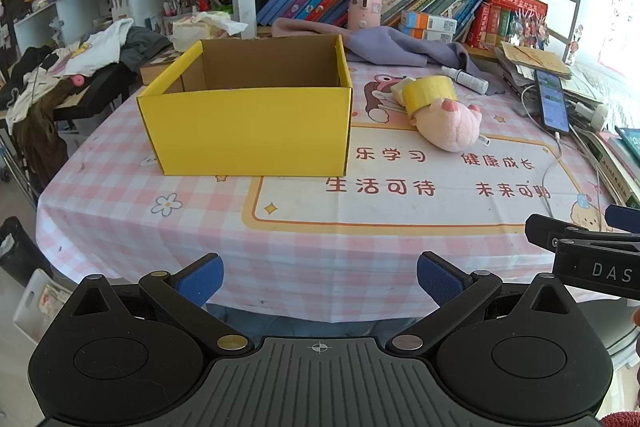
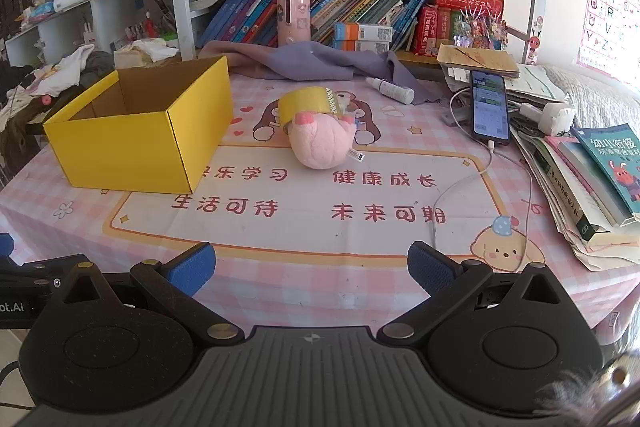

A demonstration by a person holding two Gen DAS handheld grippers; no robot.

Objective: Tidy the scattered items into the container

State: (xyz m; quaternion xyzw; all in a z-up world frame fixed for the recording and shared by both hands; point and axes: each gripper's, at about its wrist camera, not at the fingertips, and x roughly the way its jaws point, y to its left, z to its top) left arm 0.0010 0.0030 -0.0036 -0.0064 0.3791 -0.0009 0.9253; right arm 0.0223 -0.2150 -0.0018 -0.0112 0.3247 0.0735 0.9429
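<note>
An open yellow cardboard box (image 1: 248,131) (image 2: 136,143) stands on the left part of the table; what shows of its inside holds nothing. To its right lies a pink plush toy (image 1: 452,127) (image 2: 320,143) with a yellow tape roll (image 1: 428,93) (image 2: 308,105) leaning against it. A small white bottle (image 1: 466,79) (image 2: 392,91) lies further back. My left gripper (image 1: 320,279) hovers open at the near table edge, in front of the box. My right gripper (image 2: 312,269) is open too, nothing between its blue pads, near the front edge facing the plush.
The table wears a pink checked cloth (image 2: 304,227). A phone (image 2: 490,107) on a white cable, papers and stacked books (image 2: 592,179) crowd the right side. A purple cloth (image 2: 320,63) lies at the back before bookshelves. Clothes (image 1: 80,67) are heaped left of the table.
</note>
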